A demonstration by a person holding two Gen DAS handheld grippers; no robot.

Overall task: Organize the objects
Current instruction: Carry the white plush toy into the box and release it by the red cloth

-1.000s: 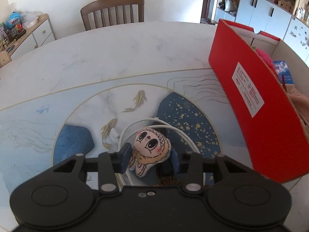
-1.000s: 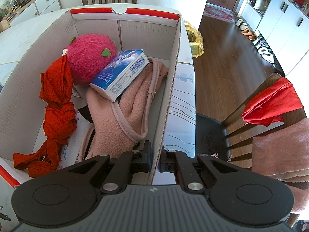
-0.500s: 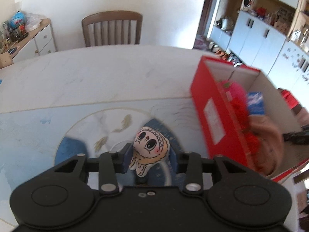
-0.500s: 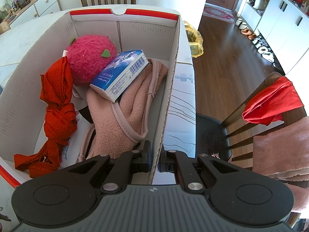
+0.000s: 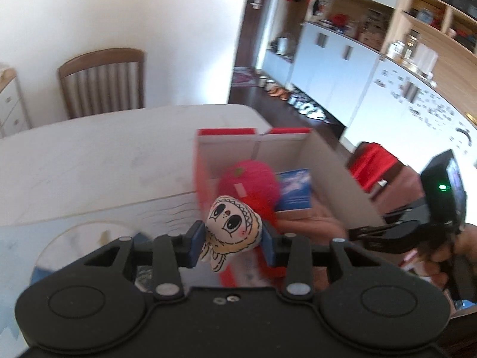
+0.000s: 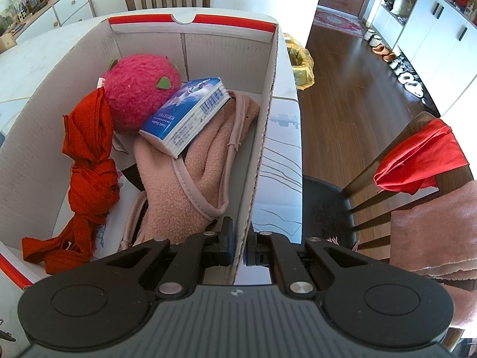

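My left gripper [image 5: 231, 243] is shut on a small cream plush doll [image 5: 231, 223] with big black eyes, held in the air beside the near left wall of the red cardboard box [image 5: 202, 173]. My right gripper [image 6: 237, 246] is shut on the box's right wall [image 6: 262, 137], one pad inside and one outside. Inside the box lie a pink fuzzy ball [image 6: 140, 95], a blue tissue pack [image 6: 186, 113], a knotted red cloth [image 6: 88, 155] and a pink fleece garment [image 6: 190, 185]. In the left wrist view the right gripper's body [image 5: 396, 235] shows at the right with a hand on it.
The box stands on a white marble table [image 5: 89, 155] with a blue painted mat [image 5: 89, 232]. A wooden chair [image 5: 103, 82] is at the far side. Another chair [image 6: 387, 185] draped with red and pink cloths stands right of the table. White cabinets [image 5: 342, 68] line the far right.
My left gripper has lifted the doll off the table and carried it right toward the box, whose inside now shows in its view. The right gripper and box have stayed still.
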